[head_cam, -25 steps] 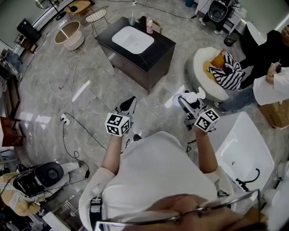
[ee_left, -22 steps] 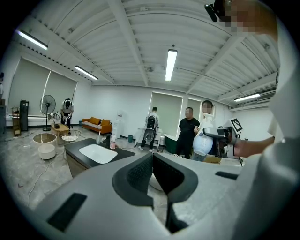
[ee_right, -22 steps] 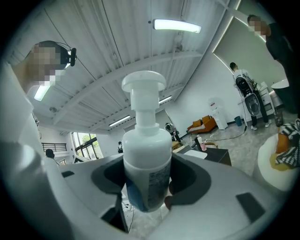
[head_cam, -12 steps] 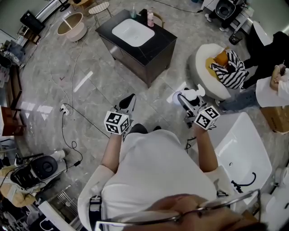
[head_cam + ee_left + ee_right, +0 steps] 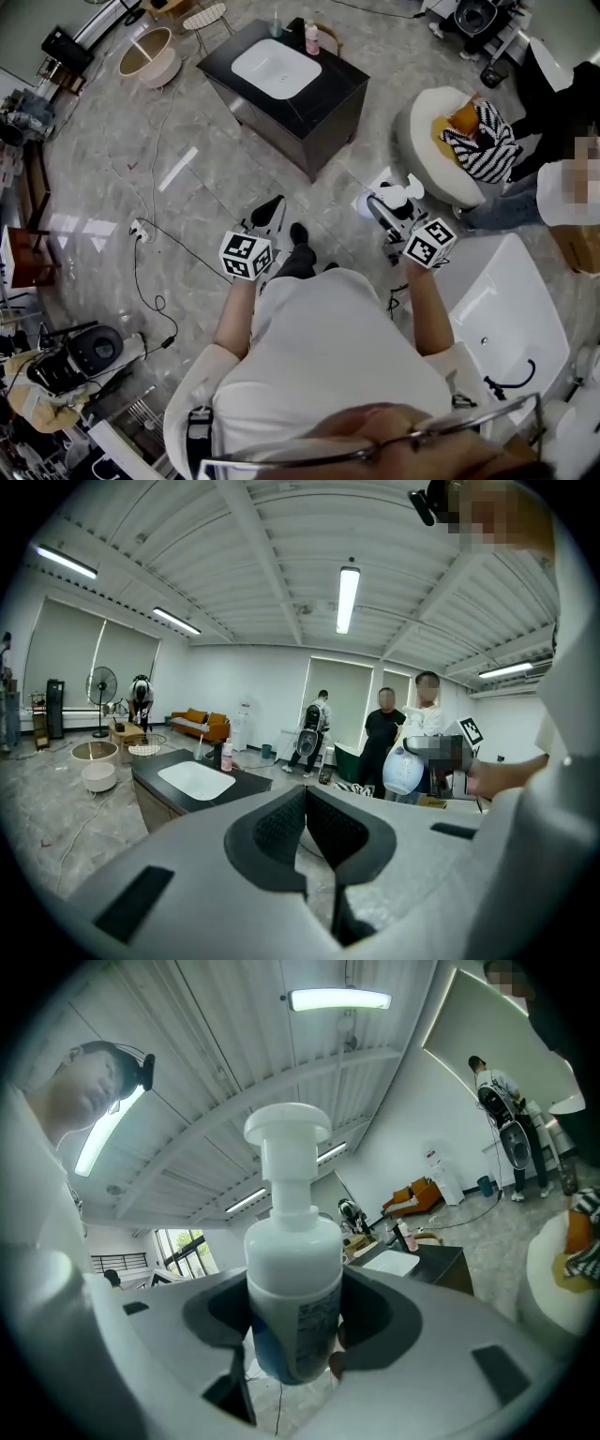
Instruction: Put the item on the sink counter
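Right gripper (image 5: 387, 221) clamps a white plastic pump bottle (image 5: 292, 1269), upright between its fingers; the black-topped sink counter (image 5: 334, 95) lies ahead, well apart. Left gripper (image 5: 305, 808) fingers pressed together, empty.

White pump bottle (image 5: 292, 1279) stands upright, squeezed between the jaws — pump on top. Black sink counter (image 5: 334, 90), white bowl — far past them.
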The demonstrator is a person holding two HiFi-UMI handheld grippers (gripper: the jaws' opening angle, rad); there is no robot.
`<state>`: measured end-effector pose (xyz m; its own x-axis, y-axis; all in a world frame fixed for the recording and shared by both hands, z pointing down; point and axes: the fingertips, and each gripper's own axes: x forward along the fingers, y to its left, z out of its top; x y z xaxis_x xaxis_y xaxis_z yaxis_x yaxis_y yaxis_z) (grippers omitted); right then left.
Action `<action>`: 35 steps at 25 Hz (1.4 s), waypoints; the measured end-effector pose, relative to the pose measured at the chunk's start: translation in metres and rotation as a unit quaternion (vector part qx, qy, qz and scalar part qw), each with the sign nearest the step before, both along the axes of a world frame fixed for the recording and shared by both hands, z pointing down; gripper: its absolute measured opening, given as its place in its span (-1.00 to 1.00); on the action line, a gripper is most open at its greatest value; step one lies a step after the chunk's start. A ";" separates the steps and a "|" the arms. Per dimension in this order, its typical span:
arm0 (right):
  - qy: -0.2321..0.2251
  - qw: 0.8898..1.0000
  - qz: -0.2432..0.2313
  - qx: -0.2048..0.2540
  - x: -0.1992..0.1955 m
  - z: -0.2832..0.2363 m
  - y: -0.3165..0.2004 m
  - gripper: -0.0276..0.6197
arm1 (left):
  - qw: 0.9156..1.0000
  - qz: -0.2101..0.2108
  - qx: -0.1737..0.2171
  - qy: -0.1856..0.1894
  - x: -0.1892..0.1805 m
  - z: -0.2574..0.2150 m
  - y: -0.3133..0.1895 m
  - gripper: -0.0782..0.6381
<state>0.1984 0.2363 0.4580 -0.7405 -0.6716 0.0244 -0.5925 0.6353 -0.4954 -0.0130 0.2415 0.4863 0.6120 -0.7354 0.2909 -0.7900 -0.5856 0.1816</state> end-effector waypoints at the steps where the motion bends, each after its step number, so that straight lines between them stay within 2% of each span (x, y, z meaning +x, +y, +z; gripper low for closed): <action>1: -0.001 1.000 0.001 -0.001 -0.001 0.000 -0.004 -0.12 | 1.000 0.002 0.000 0.002 0.000 0.002 -0.005 -0.77; 15: 0.001 0.999 0.035 -0.012 -0.010 -0.007 -0.100 -0.12 | 0.999 0.036 -0.007 0.026 -0.005 0.009 -0.121 -0.77; 24: 0.003 0.998 0.068 -0.016 -0.030 -0.016 -0.158 -0.12 | 0.998 0.059 -0.013 0.033 -0.036 0.015 -0.191 -0.77; 35: -0.003 0.996 0.088 -0.032 -0.046 -0.008 -0.196 -0.12 | 0.997 0.070 -0.018 0.040 -0.060 0.025 -0.232 -0.77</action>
<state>0.1521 0.0407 0.4504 -0.6123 -0.7877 0.0677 -0.6888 0.4895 -0.5347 -0.0728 0.0093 0.5114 0.7305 -0.6306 0.2623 -0.6828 -0.6812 0.2640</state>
